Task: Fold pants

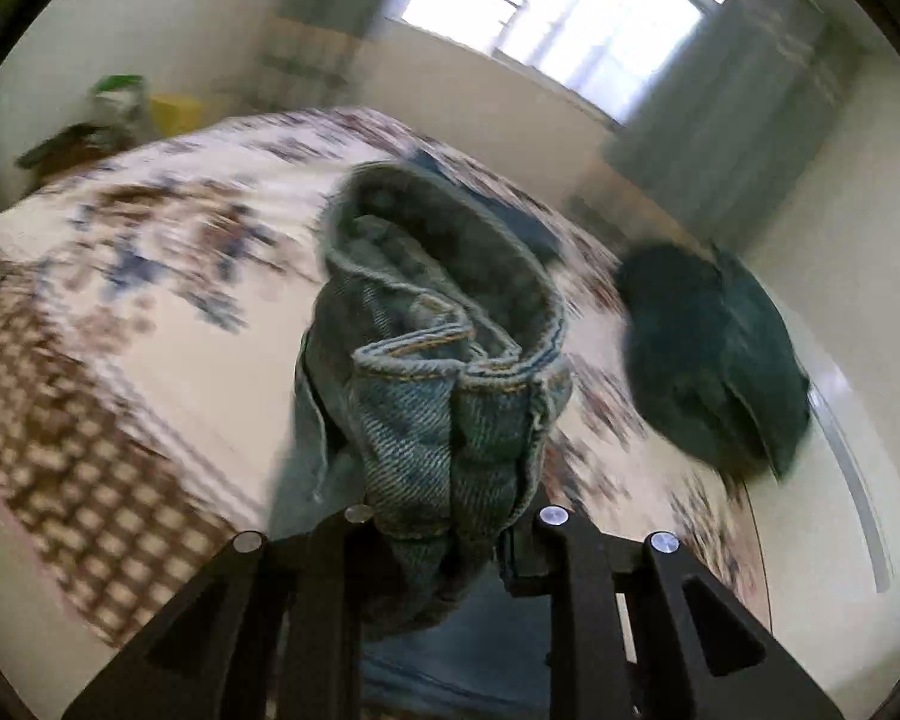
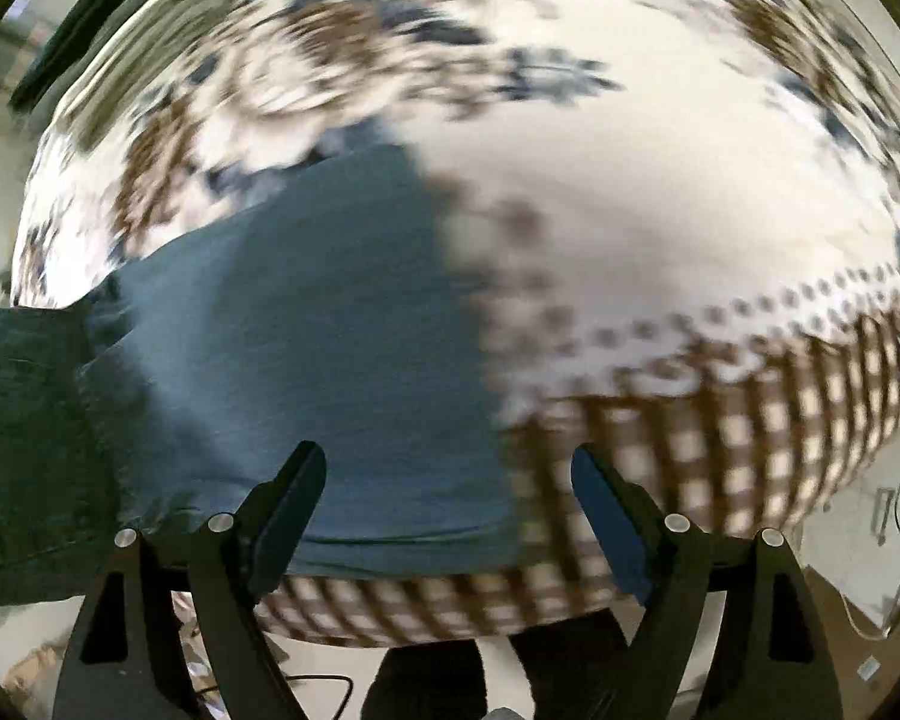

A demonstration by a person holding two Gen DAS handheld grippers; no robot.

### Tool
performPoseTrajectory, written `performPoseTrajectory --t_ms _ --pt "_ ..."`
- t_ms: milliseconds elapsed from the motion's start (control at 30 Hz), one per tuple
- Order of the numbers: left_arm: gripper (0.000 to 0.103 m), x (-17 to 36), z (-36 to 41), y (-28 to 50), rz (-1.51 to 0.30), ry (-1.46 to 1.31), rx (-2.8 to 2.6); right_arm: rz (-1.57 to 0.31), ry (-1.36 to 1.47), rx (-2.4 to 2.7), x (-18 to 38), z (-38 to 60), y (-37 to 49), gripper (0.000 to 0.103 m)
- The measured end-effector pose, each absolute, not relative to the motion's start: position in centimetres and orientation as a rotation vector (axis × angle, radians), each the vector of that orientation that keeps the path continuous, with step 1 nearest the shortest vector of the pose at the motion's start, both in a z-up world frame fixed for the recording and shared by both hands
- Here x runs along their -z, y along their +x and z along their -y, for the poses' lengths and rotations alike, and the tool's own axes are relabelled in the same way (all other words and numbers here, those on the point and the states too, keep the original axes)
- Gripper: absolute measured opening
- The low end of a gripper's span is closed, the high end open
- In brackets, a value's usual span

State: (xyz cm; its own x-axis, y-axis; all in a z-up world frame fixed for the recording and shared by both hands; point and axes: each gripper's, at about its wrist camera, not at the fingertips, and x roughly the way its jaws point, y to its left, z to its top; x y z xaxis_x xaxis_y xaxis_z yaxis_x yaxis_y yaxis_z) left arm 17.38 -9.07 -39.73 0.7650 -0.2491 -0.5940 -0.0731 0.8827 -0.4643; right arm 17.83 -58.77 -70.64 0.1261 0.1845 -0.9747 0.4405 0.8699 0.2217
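Pants [image 1: 438,360] of blue denim are in your left gripper [image 1: 450,516]: its two fingers are pressed together on a thick bunch of the hem, and the cuff opens like a tube in front of the camera, lifted above the bed [image 1: 150,300]. The bedspread has a brown check border and blurred blue and brown flowers. To the right of the held cuff, another dark part of the denim hangs in the air. Behind the bed you see a bright window [image 1: 558,12]. In the right wrist view, the pants [image 2: 306,324] lie flat on the bed [image 2: 660,210], at its near edge. Your right gripper [image 2: 447,480] points down over them with fingers wide apart and nothing between them.
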Motion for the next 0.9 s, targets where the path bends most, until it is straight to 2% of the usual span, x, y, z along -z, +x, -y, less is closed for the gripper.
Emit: performPoseTrajectory --t_ms 233,367,533,600,633,667,733,900 --pt "0.016 47.4 21.8 17.7 -0.919 -0.346 0.281 -1.435 0.611 0.333 71.6 67.4 13.4 0.086" --pt "0.016 51.4 26.4 17.4 -1.019 -0.276 0.332 -1.428 0.639 0.391 72.8 71.4 11.1 0.086" --pt "0.017 53.1 29.9 17.8 -1.097 -0.136 0.291 -1.391 0.727 0.366 73.3 74.6 9.1 0.086" --pt "0.026 51.9 30.3 18.4 -1.123 -0.119 0.289 -1.354 0.784 0.301 72.5 76.2 7.9 0.086" --pt "0.041 51.2 30.0 18.6 -1.131 -0.145 0.310 -1.337 0.806 0.269 72.3 76.6 7.7 0.086" --pt "0.061 50.9 29.7 18.6 -1.140 -0.173 0.335 -1.312 0.835 0.230 71.8 77.3 7.3 0.087" --pt "0.085 49.6 29.3 18.5 -1.149 -0.206 0.361 -1.273 0.888 0.160 71.0 78.4 6.9 0.090" --pt "0.086 46.6 25.1 19.0 -1.108 -0.163 0.256 -1.191 1.001 -0.019 69.8 78.1 8.6 0.093"
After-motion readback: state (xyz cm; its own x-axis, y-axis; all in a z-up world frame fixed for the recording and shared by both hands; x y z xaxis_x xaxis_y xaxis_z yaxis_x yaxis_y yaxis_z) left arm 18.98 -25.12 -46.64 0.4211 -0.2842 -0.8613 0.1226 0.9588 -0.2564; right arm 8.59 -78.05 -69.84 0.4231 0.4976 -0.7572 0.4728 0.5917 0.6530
